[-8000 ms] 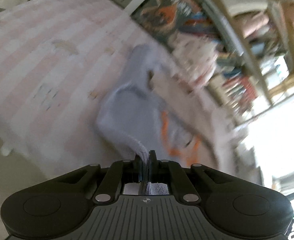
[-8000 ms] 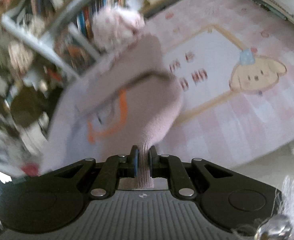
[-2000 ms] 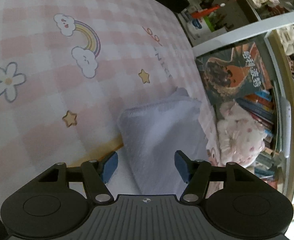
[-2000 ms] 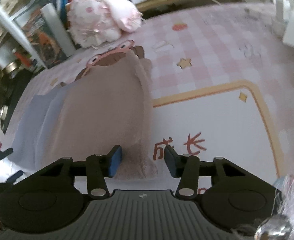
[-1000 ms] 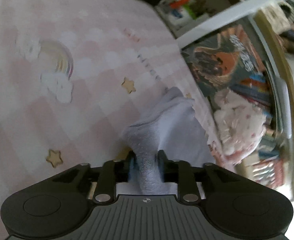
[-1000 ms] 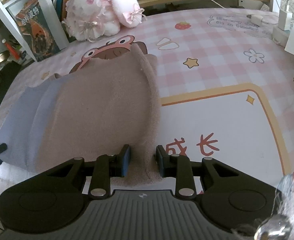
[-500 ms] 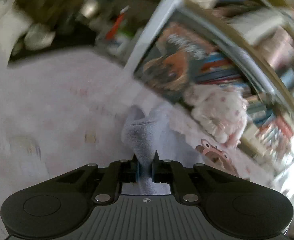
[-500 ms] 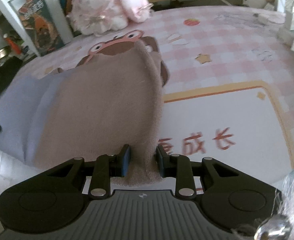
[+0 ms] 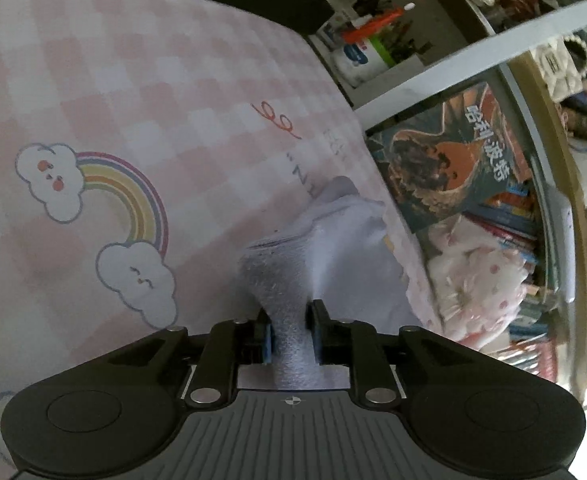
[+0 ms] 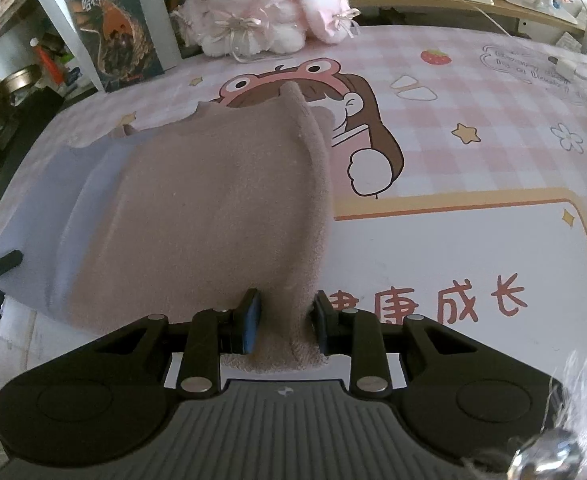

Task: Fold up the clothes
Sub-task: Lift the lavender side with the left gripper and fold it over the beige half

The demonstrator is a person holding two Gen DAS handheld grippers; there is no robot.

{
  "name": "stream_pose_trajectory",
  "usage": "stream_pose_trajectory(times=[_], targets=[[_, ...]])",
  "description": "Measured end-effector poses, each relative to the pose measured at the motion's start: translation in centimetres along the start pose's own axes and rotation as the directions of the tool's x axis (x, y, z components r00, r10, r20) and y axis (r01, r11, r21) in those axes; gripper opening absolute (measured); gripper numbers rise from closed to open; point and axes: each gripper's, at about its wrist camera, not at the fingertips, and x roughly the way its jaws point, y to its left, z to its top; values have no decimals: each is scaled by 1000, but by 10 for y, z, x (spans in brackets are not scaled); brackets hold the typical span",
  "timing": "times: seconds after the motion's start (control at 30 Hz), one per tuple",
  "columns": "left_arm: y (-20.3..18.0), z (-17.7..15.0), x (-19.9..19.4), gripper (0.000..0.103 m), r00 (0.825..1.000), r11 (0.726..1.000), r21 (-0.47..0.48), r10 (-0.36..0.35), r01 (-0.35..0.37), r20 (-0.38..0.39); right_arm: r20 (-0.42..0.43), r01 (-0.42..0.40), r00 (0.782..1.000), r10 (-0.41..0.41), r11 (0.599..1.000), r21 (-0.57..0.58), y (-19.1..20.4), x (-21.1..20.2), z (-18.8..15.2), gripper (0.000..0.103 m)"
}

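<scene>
Both grippers, left gripper [image 9: 289,330] and right gripper [image 10: 285,320], pinch the garment [image 10: 213,208] between their fingers; lift both corners evenly, probably folding forward

Left gripper [image 9: 289,330] fingers pinched tight; right gripper [image 10: 285,322] likewise

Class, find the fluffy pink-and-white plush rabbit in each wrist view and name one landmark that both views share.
Left wrist: fluffy pink-and-white plush rabbit at the right edge, below the books.
Right wrist: top centre, at the mat's far edge.
Shared landmark: dark book cover with an orange figure.
</scene>
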Motion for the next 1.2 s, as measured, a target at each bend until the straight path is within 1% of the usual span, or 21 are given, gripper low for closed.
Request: stream_pose_trajectory(times=[0.07, 0.13, 0.23, 0.43, 0.53, 0.6, 0.7, 0.73, 0.8, 0.9, 0.93, 1.03, 1.1, 1.2], targets=[[5, 3, 3, 18, 1000, 998, -53, -22, 21, -5, 3, 2, 1000, -1, 1000, -4, 1, 0, -1, 26], [8, 4, 4, 15, 1000, 998, -64, -29, 29, -8, 7, 3, 1000, -3, 1000, -7, 2, 1, -1, 26], [3, 2, 3, 13, 1000, 1000, -20, -13, 13, -1, 10, 0, 1000, 0, 1000, -13, 2, 1, -2, 27], [-2, -1, 2, 13, 1000, 1000, 16, 12, -12, 22, 12, -20, 1000, 20, 999, -37, 0, 2, 0, 28], [-5, -3, 2, 13, 999, 999, 32, 23, -25, 39, 23, -32, 999, 33, 998, -58, -4, 1, 4, 31], [-8, -5, 2, 13, 998, 999, 35, 34, -36, 54, 56, -33, 998, 38, 995, -94, -4, -2, 8, 32], [-12, -9, 2, 13, 996, 998, 39, 54, -57, 75, 96, -29, 994, 48, 981, -191, -2, -3, 17, 32], [-13, -10, 2, 14, 995, 997, 37, 61, -64, 80, 96, -37, 994, 60, 974, -225, -2, -1, 20, 32], [-15, -10, 2, 14, 993, 996, 32, 76, -79, 85, 85, -64, 992, 88, 964, -257, -4, 5, 26, 33], [-23, -11, 1, 13, 988, 992, 44, 116, -121, 99, 58, -103, 991, 123, 957, -271, -9, 15, 32, 33], [-26, -12, 1, 12, 986, 989, 52, 130, -136, 105, 53, -115, 990, 134, 955, -273, -11, 16, 33, 34], [-39, -16, -3, 11, 978, 982, 86, 157, -170, 141, 37, -151, 985, 168, 949, -278, -17, 19, 35, 35], [-50, -18, -7, 11, 973, 978, 105, 163, -181, 164, 26, -175, 981, 190, 944, -281, -20, 21, 36, 35], [-76, -22, -15, 10, 969, 972, 156, 146, -178, 201, 10, -211, 975, 223, 935, -285, -26, 24, 38, 35]])
